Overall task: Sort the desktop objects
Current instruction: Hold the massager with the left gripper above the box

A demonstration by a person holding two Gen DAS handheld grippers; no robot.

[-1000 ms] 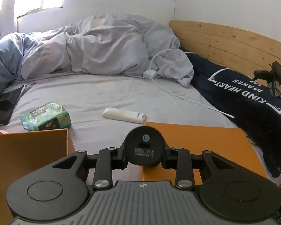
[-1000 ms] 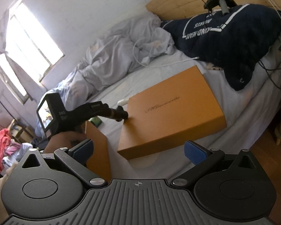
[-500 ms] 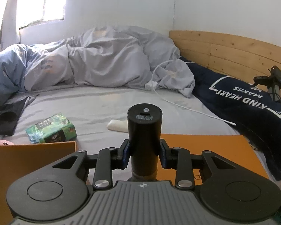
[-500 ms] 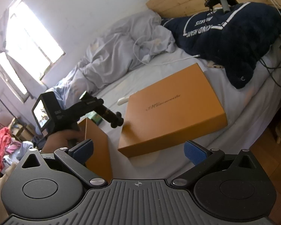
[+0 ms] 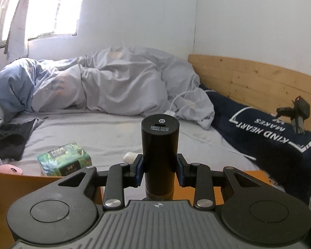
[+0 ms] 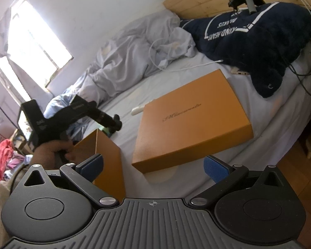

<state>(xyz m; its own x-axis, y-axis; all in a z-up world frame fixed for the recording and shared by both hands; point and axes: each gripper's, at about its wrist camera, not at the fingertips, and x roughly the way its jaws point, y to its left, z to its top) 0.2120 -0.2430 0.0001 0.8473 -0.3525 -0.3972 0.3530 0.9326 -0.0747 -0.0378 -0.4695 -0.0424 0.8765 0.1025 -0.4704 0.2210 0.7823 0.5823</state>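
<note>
Jaws of the left gripper [image 5: 159, 171] are clamping a black cylinder [image 5: 159, 145] upright above the gap between two orange boxes, the lid box [image 6: 193, 120] at 3 o'clock (open box [image 6: 105, 151] at 9). Right gripper [image 6: 153, 166] jaws are gaping wide, holding nothing, over the bed [image 6: 176, 178] edge.

A wide strip of bare bed sheet [image 6: 176, 83] lies open between the crumpled duvet [image 6: 134, 47] and the flat orange box [image 6: 192, 120]. A white cable [image 6: 188, 66] crosses that strip near the navy pillow [image 6: 255, 41]. Between the flat box and the open orange box [image 6: 105, 151] runs a narrow gap of sheet. Behind the open box, a green tissue pack [image 5: 64, 159] and a white remote [image 5: 129, 157] sit in the way. The right tool [image 6: 153, 166] has free air ahead.
</note>
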